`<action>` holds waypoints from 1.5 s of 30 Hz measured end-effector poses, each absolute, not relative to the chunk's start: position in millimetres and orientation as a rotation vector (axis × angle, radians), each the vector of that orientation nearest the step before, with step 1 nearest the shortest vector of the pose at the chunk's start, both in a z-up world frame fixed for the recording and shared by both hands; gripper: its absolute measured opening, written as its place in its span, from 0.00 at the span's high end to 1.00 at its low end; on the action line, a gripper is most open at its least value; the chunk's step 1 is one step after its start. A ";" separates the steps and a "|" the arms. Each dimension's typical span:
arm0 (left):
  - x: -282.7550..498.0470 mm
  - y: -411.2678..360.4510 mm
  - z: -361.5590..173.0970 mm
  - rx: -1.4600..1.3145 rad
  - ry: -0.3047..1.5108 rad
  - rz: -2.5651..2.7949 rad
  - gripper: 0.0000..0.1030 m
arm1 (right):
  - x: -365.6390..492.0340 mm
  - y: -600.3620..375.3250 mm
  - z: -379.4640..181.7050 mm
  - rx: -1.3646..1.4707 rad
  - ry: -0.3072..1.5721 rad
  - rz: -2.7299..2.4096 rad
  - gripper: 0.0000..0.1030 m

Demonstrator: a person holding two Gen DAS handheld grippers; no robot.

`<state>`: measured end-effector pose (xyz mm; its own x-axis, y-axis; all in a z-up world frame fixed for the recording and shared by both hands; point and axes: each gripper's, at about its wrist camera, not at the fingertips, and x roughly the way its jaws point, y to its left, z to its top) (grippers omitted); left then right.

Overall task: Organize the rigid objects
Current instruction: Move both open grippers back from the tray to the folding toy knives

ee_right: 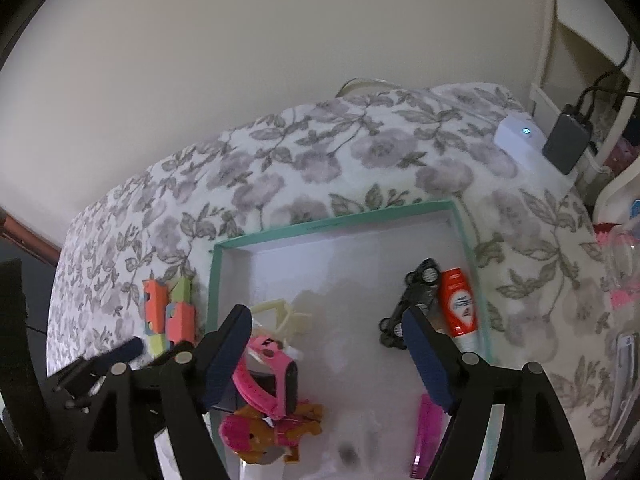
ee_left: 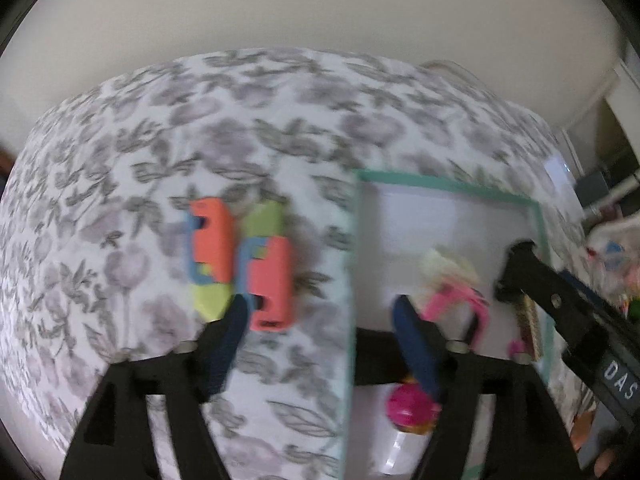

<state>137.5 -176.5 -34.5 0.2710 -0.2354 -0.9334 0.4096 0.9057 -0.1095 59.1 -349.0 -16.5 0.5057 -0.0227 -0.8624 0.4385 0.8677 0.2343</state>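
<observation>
A cluster of orange, green and blue interlocking blocks (ee_left: 240, 264) lies on the flowered bedspread (ee_left: 200, 140), left of a white box with a teal rim (ee_left: 354, 248). My left gripper (ee_left: 320, 320) is open and empty; its left fingertip is just short of the blocks and its right finger reaches over the box's edge. My right gripper (ee_right: 328, 340) hangs open and empty over the box (ee_right: 320, 226). In the box lie a pink watch (ee_right: 272, 372), a brown and pink dog toy (ee_right: 268, 432), a cream plastic piece (ee_right: 284, 316), a black toy car (ee_right: 412, 300), a red and white tube (ee_right: 458, 304) and a pink pen (ee_right: 426, 436).
A plain wall rises behind the bed. A white device with a lit dot (ee_right: 520, 136) and a dark power pack (ee_right: 568, 140) with cables sit at the far right corner. Pink and clear clutter (ee_right: 620, 280) lines the right edge. The bed drops off on the left.
</observation>
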 end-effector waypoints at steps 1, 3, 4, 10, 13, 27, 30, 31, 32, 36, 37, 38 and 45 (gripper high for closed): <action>143.6 -166.7 -35.0 0.152 1.218 -0.412 0.21 | 61.6 -345.7 -17.7 0.456 1.014 -0.280 0.22; 154.3 -148.4 -37.3 0.130 1.217 -0.359 0.20 | 65.6 -339.7 -19.6 0.448 1.020 -0.261 0.22; 158.6 -138.7 -39.3 0.116 1.218 -0.332 0.20 | 67.8 -336.2 -20.9 0.444 1.022 -0.254 0.22; 182.2 -87.3 -53.1 0.004 1.250 -0.201 0.19 | 79.0 -312.2 -27.8 0.394 1.034 -0.221 0.22; 188.6 -71.8 -58.5 -0.013 1.252 -0.158 0.18 | 82.6 -299.1 -25.2 0.378 1.010 -0.198 0.22; 202.5 -65.5 -76.2 -0.054 1.230 -0.167 0.06 | 100.3 -251.6 -26.3 0.303 0.975 -0.121 0.20; 205.7 -67.7 -78.2 -0.060 1.206 -0.170 0.06 | 100.6 -251.7 -29.4 0.305 0.983 -0.129 0.00; 206.7 -69.1 -78.7 -0.061 1.195 -0.177 0.06 | 100.5 -251.9 -29.8 0.305 0.981 -0.136 0.00; 207.4 -70.3 -79.0 -0.062 1.187 -0.185 0.06 | 100.0 -252.5 -29.7 0.306 0.977 -0.139 0.00; 209.6 -77.3 -82.4 -0.062 1.164 -0.212 0.06 | 100.7 -253.8 -30.1 0.314 0.975 -0.147 0.00; 209.8 -79.1 -83.5 -0.061 1.158 -0.218 0.06 | 100.8 -253.8 -30.6 0.313 0.977 -0.151 0.00; 210.2 -81.8 -85.2 -0.057 1.155 -0.228 0.06 | 101.0 -253.7 -31.1 0.312 0.980 -0.152 0.00; 210.5 -92.8 -97.2 -0.038 1.145 -0.248 0.06 | 100.8 -251.9 -30.1 0.303 0.974 -0.152 0.00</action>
<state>210.5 -92.8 -97.2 0.3885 -0.2139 -0.8963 0.1755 0.9721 -0.1560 100.8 -251.9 -30.1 0.5553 0.0089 -0.8316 0.2615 0.9474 0.1847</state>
